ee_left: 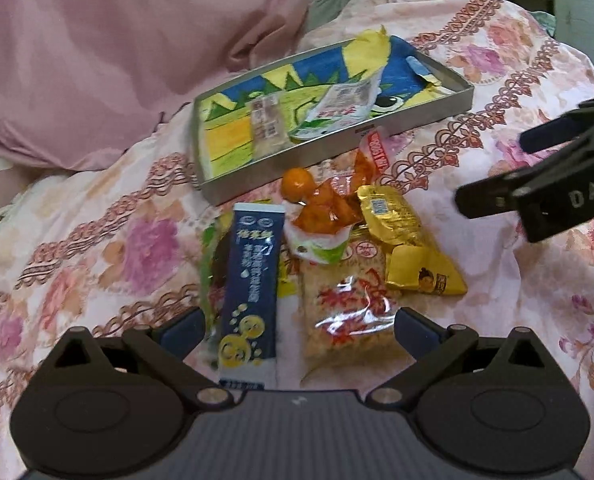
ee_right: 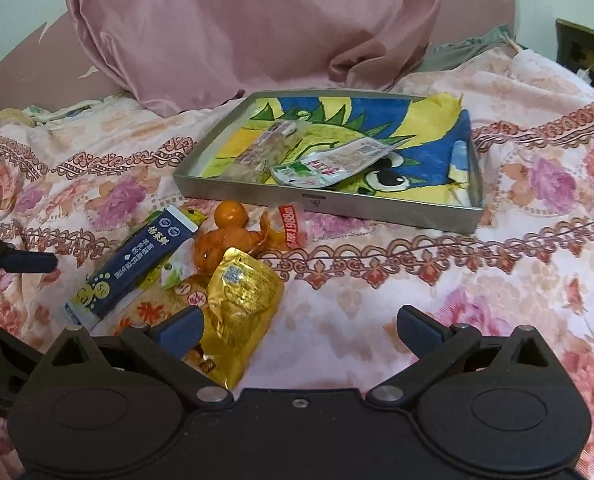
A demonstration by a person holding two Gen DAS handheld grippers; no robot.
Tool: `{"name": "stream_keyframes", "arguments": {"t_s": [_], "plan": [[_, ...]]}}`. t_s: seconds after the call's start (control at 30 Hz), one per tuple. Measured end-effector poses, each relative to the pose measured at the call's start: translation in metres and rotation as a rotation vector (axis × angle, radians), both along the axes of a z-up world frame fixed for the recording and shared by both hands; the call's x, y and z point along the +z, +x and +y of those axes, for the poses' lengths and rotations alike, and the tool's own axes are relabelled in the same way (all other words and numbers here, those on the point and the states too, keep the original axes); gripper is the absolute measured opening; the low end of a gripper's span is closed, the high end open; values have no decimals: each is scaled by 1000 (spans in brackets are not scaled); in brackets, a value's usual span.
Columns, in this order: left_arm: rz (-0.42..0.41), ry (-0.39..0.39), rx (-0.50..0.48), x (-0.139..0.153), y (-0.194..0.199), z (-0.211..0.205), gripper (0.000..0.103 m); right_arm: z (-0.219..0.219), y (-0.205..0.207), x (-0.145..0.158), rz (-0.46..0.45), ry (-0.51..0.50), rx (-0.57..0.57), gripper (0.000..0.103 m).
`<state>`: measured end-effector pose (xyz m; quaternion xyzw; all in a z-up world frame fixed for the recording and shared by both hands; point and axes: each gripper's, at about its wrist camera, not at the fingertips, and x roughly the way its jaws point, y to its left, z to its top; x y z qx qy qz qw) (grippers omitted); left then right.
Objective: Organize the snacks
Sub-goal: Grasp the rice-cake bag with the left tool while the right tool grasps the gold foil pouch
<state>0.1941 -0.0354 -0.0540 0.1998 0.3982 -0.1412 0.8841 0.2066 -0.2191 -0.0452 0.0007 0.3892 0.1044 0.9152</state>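
Where tray [ee_right: 393, 205] sits: two packets [ee_right: 325, 162]

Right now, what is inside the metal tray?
The metal tray holds a dinosaur drawing as a liner, a clear-wrapped snack bar and a green-and-white packet. Anything beneath the drawing is hidden.

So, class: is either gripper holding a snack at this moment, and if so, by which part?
Nothing is held. The left gripper and right gripper are both open, above the snack pile on the bedspread.
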Motion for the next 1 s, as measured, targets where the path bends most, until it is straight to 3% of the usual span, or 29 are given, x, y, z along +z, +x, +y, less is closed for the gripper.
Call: {"name": "stream_keyframes", "arguments": {"t_s": [0.2,0.43,0.57,0.83,0.97,1.0], "plan": [[58,-81,-42,-11,11,0,102,8,22,-14,42,95,40,102],[88,-80,-93,-24,15,-7,102,21,42,-37,124,182,73,101],[111,-100,-74,-29,21,-5,102,24,51,-49,175,219,70,92],[121,-141,-62,-29,24,1,94,26,50,-49,197,191,56,77],[143,-156,-64,-28,24,2,87,20,50,-48,217,245,45,58],[159,-168,-60,-28,24,2,85,19,50,-48,228,269,42,58]]}}
